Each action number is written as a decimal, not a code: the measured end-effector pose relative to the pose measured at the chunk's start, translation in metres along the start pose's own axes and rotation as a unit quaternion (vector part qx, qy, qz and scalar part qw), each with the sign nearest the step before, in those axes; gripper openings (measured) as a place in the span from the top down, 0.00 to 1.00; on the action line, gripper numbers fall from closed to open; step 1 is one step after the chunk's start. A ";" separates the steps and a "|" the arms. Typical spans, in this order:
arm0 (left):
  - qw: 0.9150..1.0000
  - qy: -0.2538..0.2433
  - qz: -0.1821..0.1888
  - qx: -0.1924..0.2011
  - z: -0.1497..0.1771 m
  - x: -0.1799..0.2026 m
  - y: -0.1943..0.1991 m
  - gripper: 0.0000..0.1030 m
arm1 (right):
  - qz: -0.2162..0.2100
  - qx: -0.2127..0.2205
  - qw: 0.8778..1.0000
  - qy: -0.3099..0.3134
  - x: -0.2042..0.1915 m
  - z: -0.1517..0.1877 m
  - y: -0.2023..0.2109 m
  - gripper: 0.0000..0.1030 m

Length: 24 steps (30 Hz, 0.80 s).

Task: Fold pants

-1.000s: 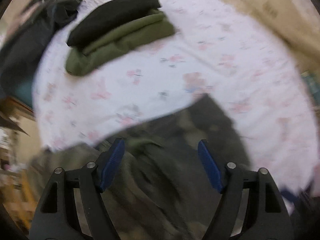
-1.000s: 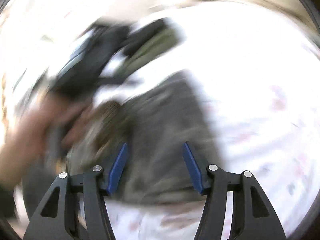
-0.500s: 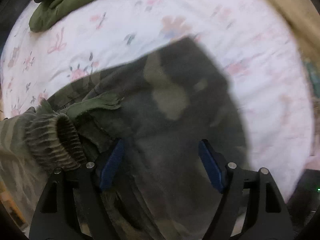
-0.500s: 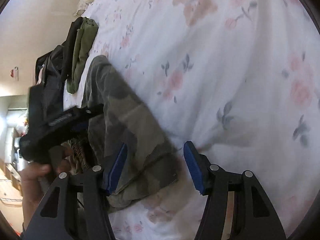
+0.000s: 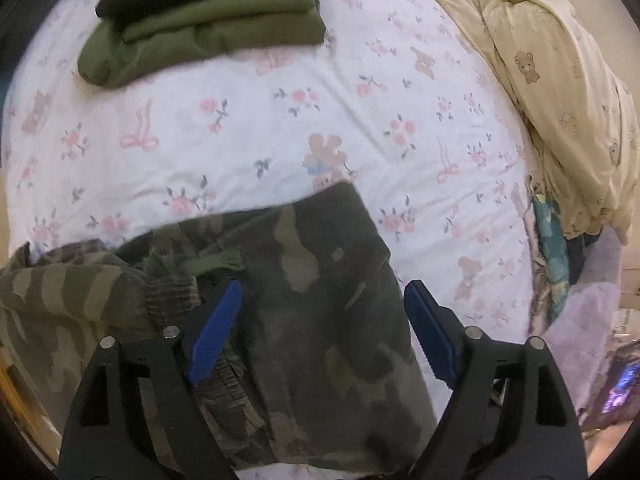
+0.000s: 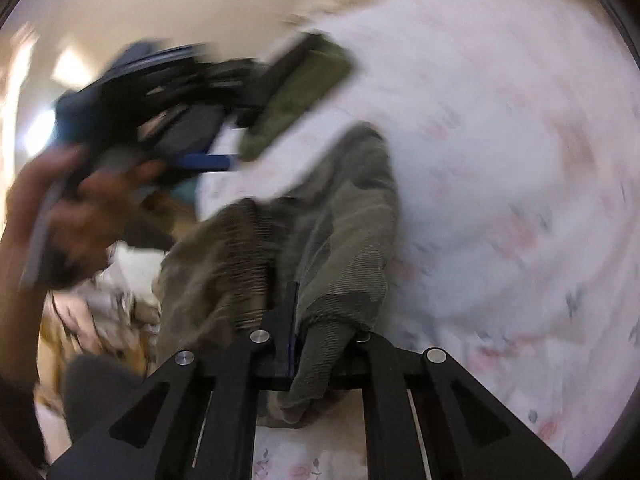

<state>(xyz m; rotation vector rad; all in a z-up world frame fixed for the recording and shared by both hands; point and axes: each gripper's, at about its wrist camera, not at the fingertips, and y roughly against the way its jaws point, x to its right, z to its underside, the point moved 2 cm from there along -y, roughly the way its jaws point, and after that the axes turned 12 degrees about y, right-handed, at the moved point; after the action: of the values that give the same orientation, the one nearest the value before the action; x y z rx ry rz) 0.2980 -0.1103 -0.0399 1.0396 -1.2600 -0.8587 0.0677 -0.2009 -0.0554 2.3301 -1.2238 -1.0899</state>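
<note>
Pants (image 5: 320, 300) at bedsheet (image 5: 240, 140) edge, cuff in just-closed right tool (image 6: 296, 344); left tool (image 5: 320, 328) agape, just widening.

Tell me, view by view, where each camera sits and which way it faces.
Left wrist: on the left gripper, facing steeply down at camouflage pants on the floral sheet; jaws open.
Right wrist: on the right gripper, jaws just closed on the pants' cuff; the person's left hand shows.
Shared: pants, sheet, folded green garment.
</note>
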 end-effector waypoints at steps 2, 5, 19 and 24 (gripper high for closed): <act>1.000 -0.006 0.009 -0.011 -0.001 0.004 0.000 0.21 | -0.011 0.001 0.998 0.068 -0.032 -0.004 0.000 0.91; 0.999 -0.030 -0.010 -0.024 0.001 0.015 -0.002 0.21 | -0.023 -0.005 0.990 0.137 -0.066 -0.003 -0.006 0.91; 0.991 -0.114 -0.054 0.037 0.005 -0.031 0.050 0.92 | -0.062 0.002 0.966 0.250 -0.143 -0.012 -0.010 0.91; 0.996 -0.037 -0.022 0.083 0.000 -0.120 0.103 0.92 | -0.098 -0.029 0.949 0.297 -0.193 -0.013 -0.043 0.91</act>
<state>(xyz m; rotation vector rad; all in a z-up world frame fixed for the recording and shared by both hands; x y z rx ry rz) 0.2776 0.0350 0.0190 1.1801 -1.3930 -0.8435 0.0335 -0.0222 0.0236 2.4978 -0.7345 -0.3973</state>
